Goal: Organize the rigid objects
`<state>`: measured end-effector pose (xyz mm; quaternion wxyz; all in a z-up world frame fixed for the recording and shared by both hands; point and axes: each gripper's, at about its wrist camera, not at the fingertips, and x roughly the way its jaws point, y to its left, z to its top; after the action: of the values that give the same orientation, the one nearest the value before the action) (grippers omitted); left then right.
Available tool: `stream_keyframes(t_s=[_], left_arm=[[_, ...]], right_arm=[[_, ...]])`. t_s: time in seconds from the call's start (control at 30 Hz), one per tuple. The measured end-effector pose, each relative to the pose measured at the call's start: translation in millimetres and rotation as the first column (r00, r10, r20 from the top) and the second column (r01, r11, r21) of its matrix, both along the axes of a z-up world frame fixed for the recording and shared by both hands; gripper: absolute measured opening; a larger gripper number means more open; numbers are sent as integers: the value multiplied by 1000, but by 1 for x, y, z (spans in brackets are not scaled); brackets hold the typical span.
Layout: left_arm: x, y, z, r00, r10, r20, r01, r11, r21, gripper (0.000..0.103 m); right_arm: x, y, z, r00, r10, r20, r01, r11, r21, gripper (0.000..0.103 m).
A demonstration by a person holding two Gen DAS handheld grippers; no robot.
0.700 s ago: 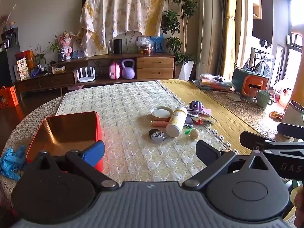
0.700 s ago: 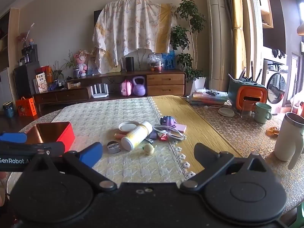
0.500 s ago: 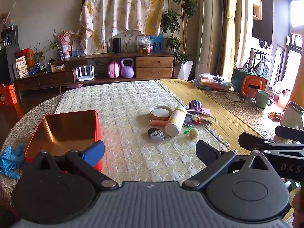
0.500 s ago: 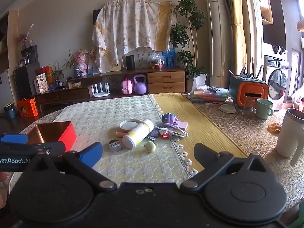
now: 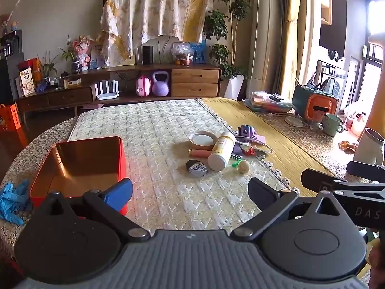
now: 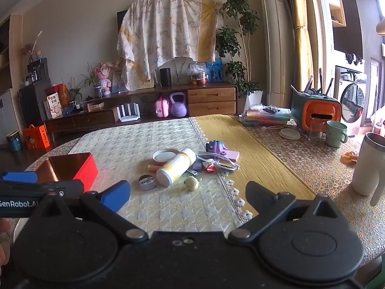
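A heap of small objects lies mid-table: a white and yellow bottle (image 5: pixel 221 150) (image 6: pixel 176 166) on its side, a round white lid (image 5: pixel 201 140), a black tape disc (image 5: pixel 197 167) (image 6: pixel 147 182), a pale ball (image 5: pixel 244 166) (image 6: pixel 192 183), a purple toy (image 5: pixel 246 130) (image 6: pixel 216 146) and white cable (image 6: pixel 220 160). An open red tin (image 5: pixel 79 166) (image 6: pixel 79 168) stands at the left. My left gripper (image 5: pixel 190 191) hangs open above the near cloth, nothing between its fingers. My right gripper (image 6: pixel 187 196) is open too, short of the heap.
A white tumbler (image 6: pixel 369 163), a green mug (image 6: pixel 335 133), a glass (image 6: pixel 315 130) and an orange-fronted box (image 6: pixel 317 115) stand at the right. Blue gloves (image 5: pixel 12 198) lie at the left table edge. A sideboard (image 5: pixel 120 89) runs behind the table.
Both views have shifted only slightly, the heap drifting a little lower in the right view. Nothing on the table has moved, and both grippers stay open.
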<state>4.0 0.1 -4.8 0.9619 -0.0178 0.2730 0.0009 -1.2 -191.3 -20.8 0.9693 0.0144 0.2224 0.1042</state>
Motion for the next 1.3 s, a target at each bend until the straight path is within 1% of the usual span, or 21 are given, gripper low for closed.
stream_keyframes(t_s=[0.4,0.53,0.73,0.93,1.1,1.3], left_arm=[[-7,2,3,1000,14,10,-15,1000,17,103],[-9,6,4,1000,19,9,-19,1000,12,103],[-7,8,3,1000,25,-5,-25,1000,6,103],[-7,10,2,999,49,-9,-49,999,24,103],[-3,15,-1,997,68,-21,-67,998,20,103],[11,17,-2,997,73,-35,-71,997,34,103]], right_arm=[[-1,6,-4,1000,7,1,-7,1000,1,102],[-3,11,-4,1000,16,2,-16,1000,4,102],[-1,12,-3,1000,21,-10,-21,1000,9,102],[4,13,-5,999,38,-28,-37,999,19,102],[12,17,-6,998,60,-30,-59,998,13,102],[23,16,-9,997,66,-32,-67,998,-7,102]])
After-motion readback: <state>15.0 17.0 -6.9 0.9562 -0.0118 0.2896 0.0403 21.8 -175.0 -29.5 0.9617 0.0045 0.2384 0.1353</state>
